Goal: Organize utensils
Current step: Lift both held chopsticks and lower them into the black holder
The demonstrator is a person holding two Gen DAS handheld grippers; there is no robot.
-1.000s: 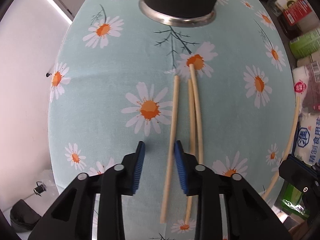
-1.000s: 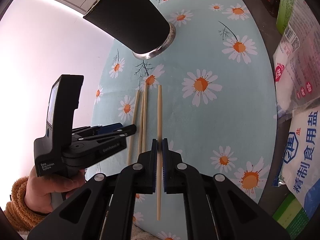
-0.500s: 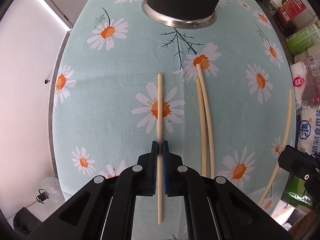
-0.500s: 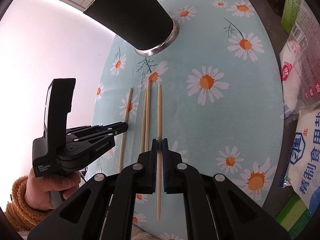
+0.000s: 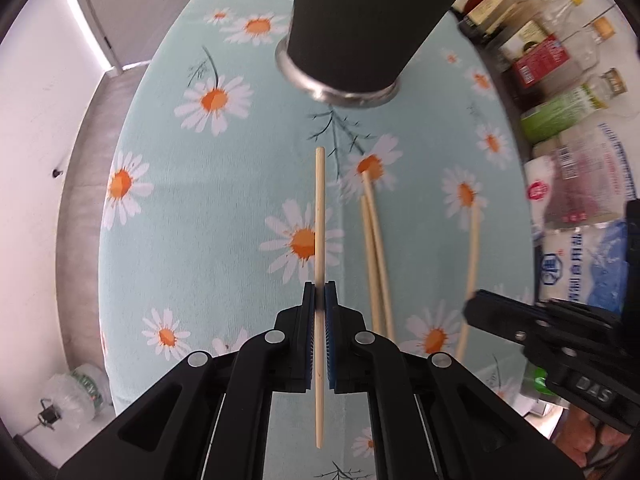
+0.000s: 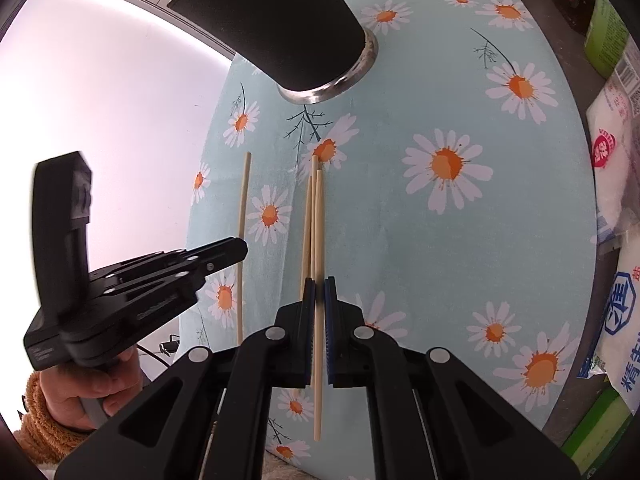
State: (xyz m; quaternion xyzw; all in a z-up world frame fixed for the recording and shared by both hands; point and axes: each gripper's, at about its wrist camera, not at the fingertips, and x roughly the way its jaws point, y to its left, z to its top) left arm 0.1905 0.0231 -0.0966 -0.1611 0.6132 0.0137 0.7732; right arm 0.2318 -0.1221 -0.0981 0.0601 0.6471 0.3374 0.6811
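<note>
My left gripper (image 5: 319, 296) is shut on a pale wooden chopstick (image 5: 319, 216) and holds it above the daisy tablecloth (image 5: 224, 208). My right gripper (image 6: 319, 292) is shut on another chopstick (image 6: 318, 216), also raised. Two more chopsticks (image 5: 374, 248) lie together on the cloth between the grippers; in the right wrist view they (image 6: 307, 224) lie just under my held stick. The black utensil holder (image 5: 360, 20) with a steel base stands ahead of both grippers, also in the right wrist view (image 6: 280, 20). The left gripper shows in the right wrist view (image 6: 224, 252), the right gripper in the left wrist view (image 5: 480, 308).
Bottles and jars (image 5: 532, 52) line the far right of the table. Salt bags (image 6: 624, 312) and a green box (image 6: 600, 428) lie along the right edge. The table's left edge (image 5: 108, 240) drops to the floor, where a plastic bottle (image 5: 80, 392) lies.
My left gripper closed on a chopstick and lifted it, moving left and toward the holder. My right gripper moved left with its chopstick, over the two lying ones.
</note>
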